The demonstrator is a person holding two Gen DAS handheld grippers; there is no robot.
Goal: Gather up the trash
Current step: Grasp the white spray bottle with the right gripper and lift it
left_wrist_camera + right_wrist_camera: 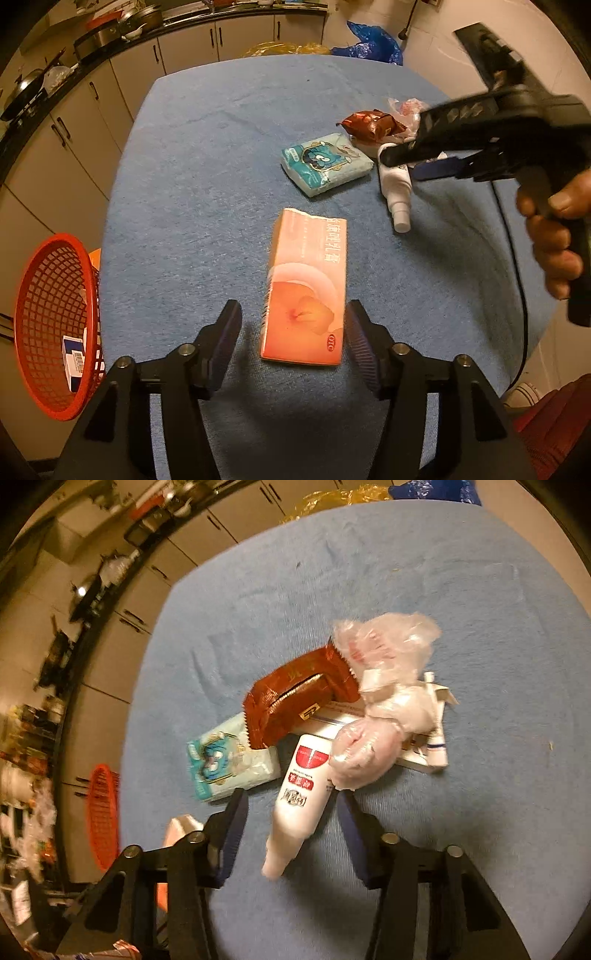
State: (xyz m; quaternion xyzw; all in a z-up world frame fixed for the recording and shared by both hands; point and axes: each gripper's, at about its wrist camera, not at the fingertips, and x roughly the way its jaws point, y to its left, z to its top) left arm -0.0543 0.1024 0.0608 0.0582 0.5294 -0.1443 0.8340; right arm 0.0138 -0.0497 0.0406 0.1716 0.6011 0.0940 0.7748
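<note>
1. The desk [221,147] is covered with a blue cloth, and several pieces of trash lie on it. A red basket [55,325] stands beside its left edge and already holds a small box.
2. The left tongs [293,336] are apart and hang over the near end of the orange box [306,291]. The right pad looks very close to the box edge; the left pad is clearly away from it. The box lies flat on the cloth, so it is not gripped yet.
3. The right tongs [291,827] are also apart, and the white bottle [299,797] lies between them, its narrow end toward the camera. The pads do not press on it, as far as I can see.
4. Behind the bottle there is a small heap: a tissue pack [229,764], a brown wrapper [291,705], a clear plastic bag [380,705] and a white carton [424,753] under them. The bag rests partly on the bottle.
5. I judge that the step in hand is picking up, one item for each hand.
6. The next move calls for lowering and closing on the box and the bottle, then carrying them to the basket. The bag may be dragged along with the bottle.
</note>
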